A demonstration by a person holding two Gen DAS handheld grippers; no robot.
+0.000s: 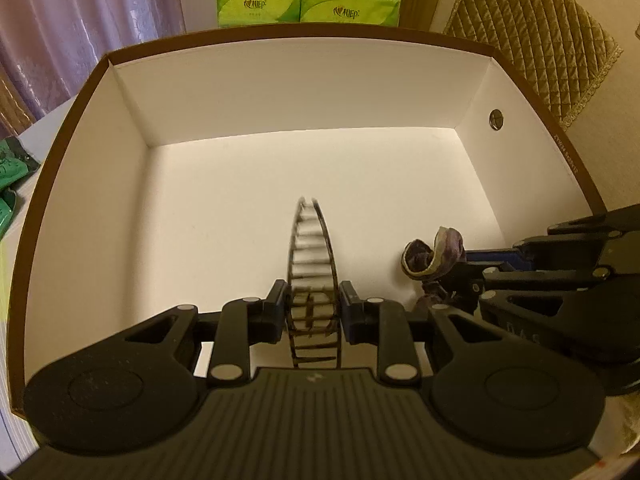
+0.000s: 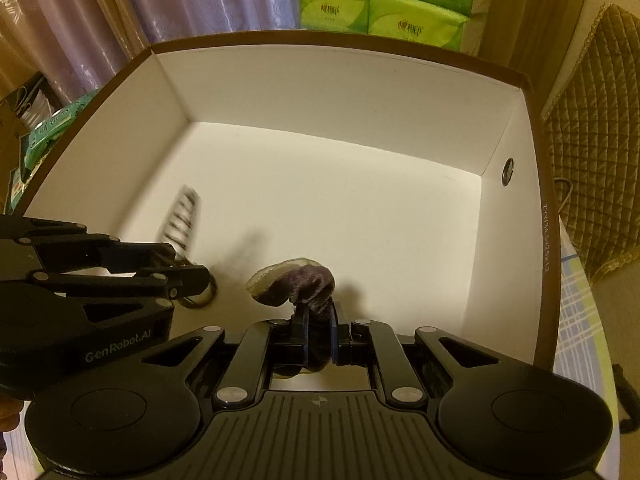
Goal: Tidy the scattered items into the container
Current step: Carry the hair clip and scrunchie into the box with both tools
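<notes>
At the lower centre of the left wrist view, a dark ladder-patterned hair band (image 1: pixel 314 280) stands on edge between the pads of the left hand-held gripper (image 1: pixel 314 312), which is closed on it; its long axis runs straight ahead from the fingers, over the white floor of the brown-rimmed box (image 1: pixel 304 80). Low in the right wrist view, the right hand-held gripper (image 2: pixel 318 338) is closed on a purple velvet scrunchie (image 2: pixel 296 284), bunched just ahead of its fingertips. Both items hang inside the box near its front wall, side by side, so releasing probably comes next.

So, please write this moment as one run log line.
left gripper: shut on hair comb | right gripper: shut on purple scrunchie | both over open box | nothing released yet
</notes>
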